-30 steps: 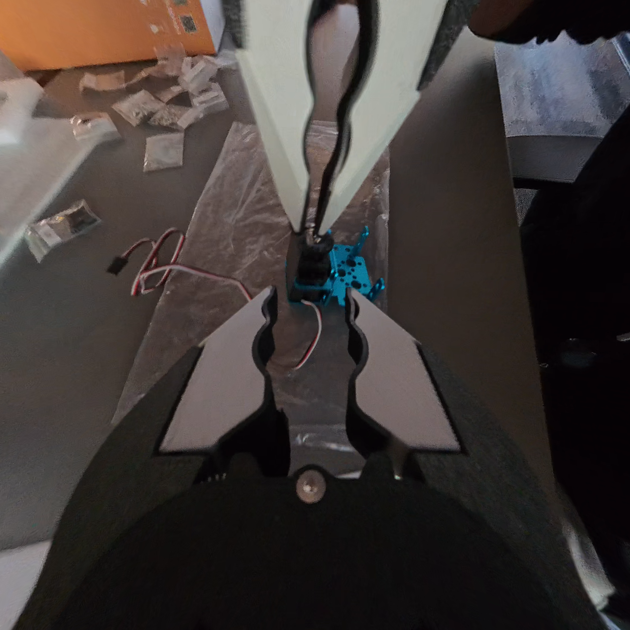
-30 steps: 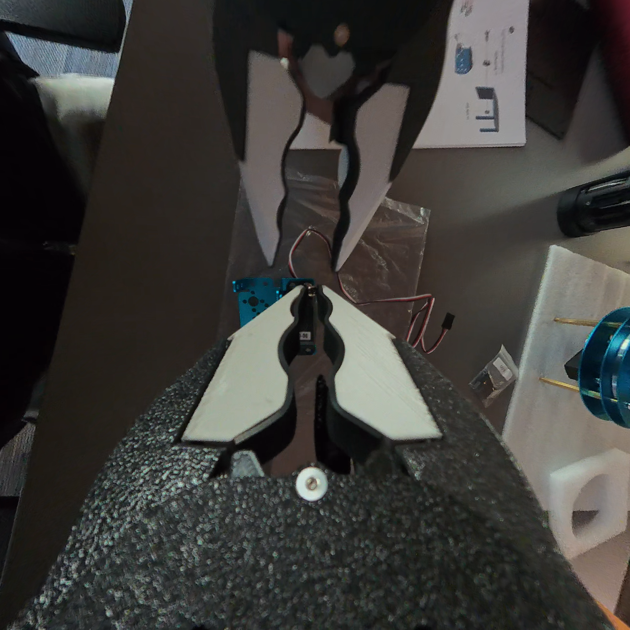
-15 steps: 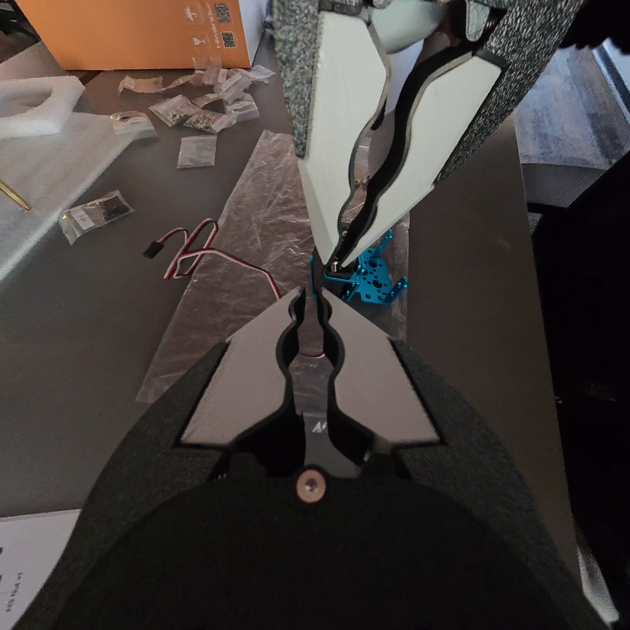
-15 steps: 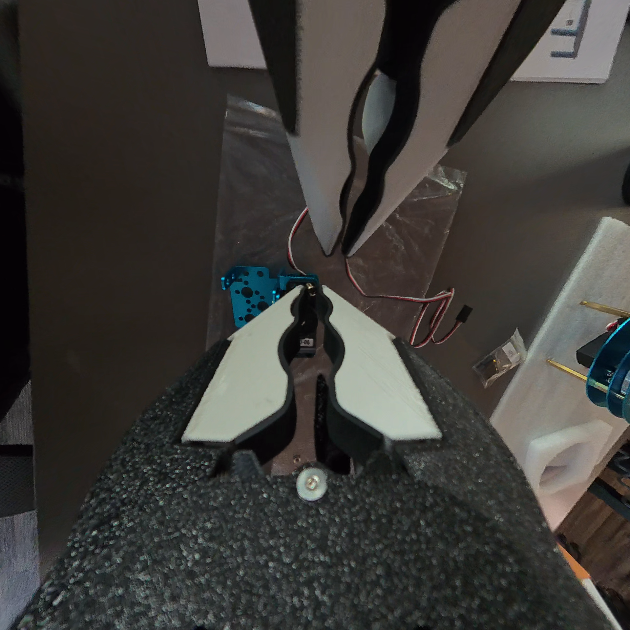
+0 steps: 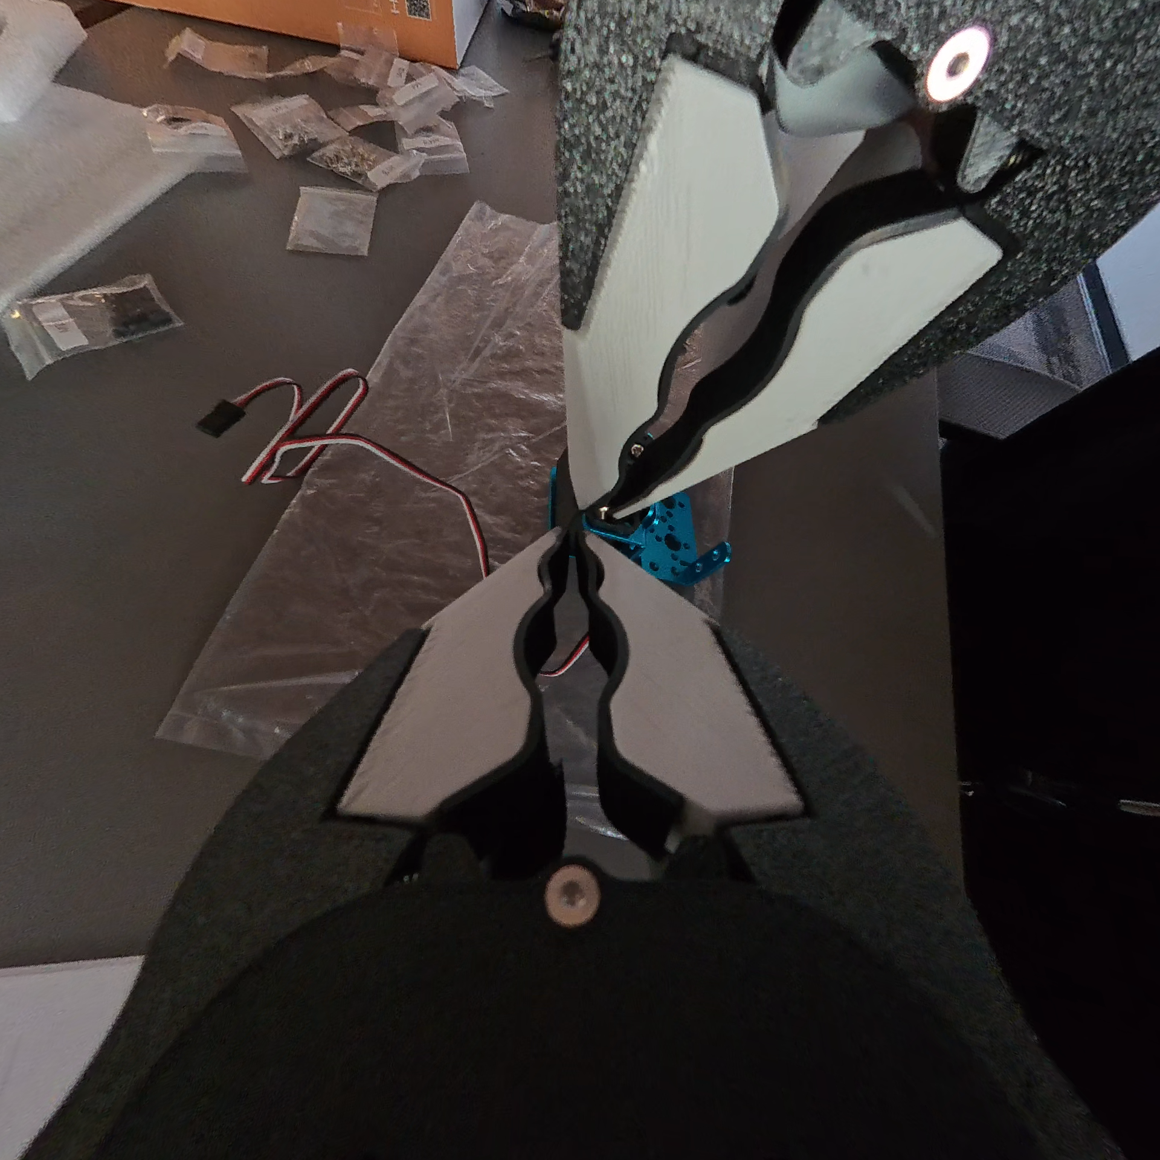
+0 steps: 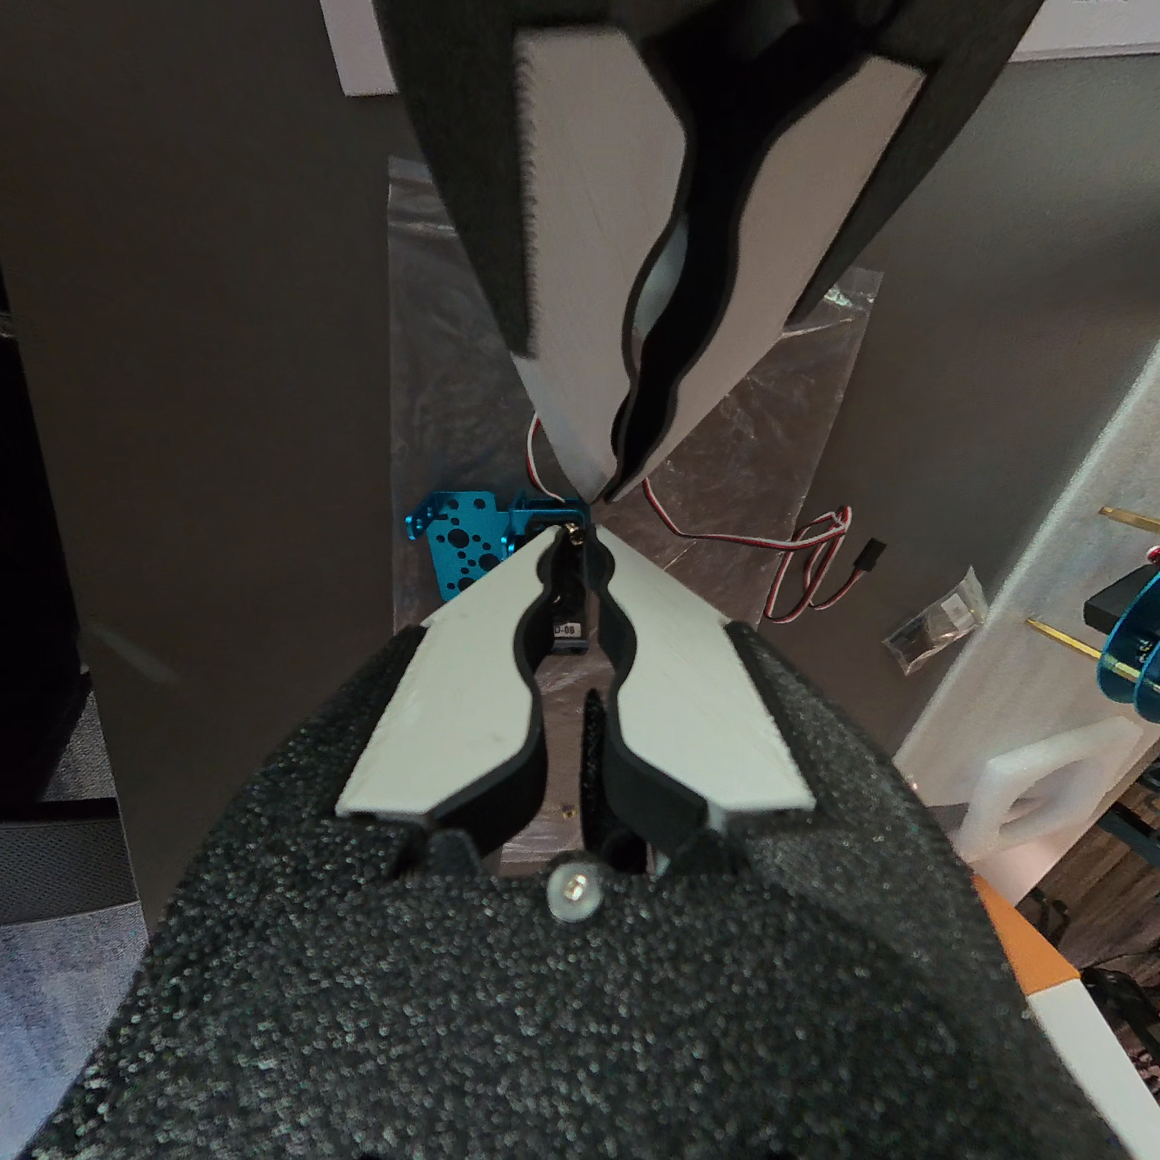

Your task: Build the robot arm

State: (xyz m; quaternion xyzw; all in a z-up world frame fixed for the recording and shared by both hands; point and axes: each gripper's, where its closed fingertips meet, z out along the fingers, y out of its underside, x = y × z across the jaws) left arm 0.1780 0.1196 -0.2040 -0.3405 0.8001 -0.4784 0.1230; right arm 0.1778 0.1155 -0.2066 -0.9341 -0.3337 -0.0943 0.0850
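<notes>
**Inspector:** Left wrist view checked. Left gripper (image 5: 572, 541) clenched, tips meeting just beside the blue bracket (image 5: 668, 546). Red-white-black wire (image 5: 326, 433) seen passing between the fingers; cannot tell whether pinched.

**Clerk:** And opposite?

**Inspector:** Right gripper (image 6: 576, 535) clamped on the black servo (image 6: 568, 602), which sits against the bracket on a clear plastic bag (image 6: 722, 452) atop the dark table (image 6: 220, 314).

**Clerk:** Surroundings?

**Inspector:** Small parts packets (image 5: 351, 150) scattered well apart, beyond the wire's connector.

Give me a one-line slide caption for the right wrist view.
Right hand-held gripper shut on black servo in blue bracket; left hand-held gripper shut, tip-to-tip above, over plastic bag.
</notes>
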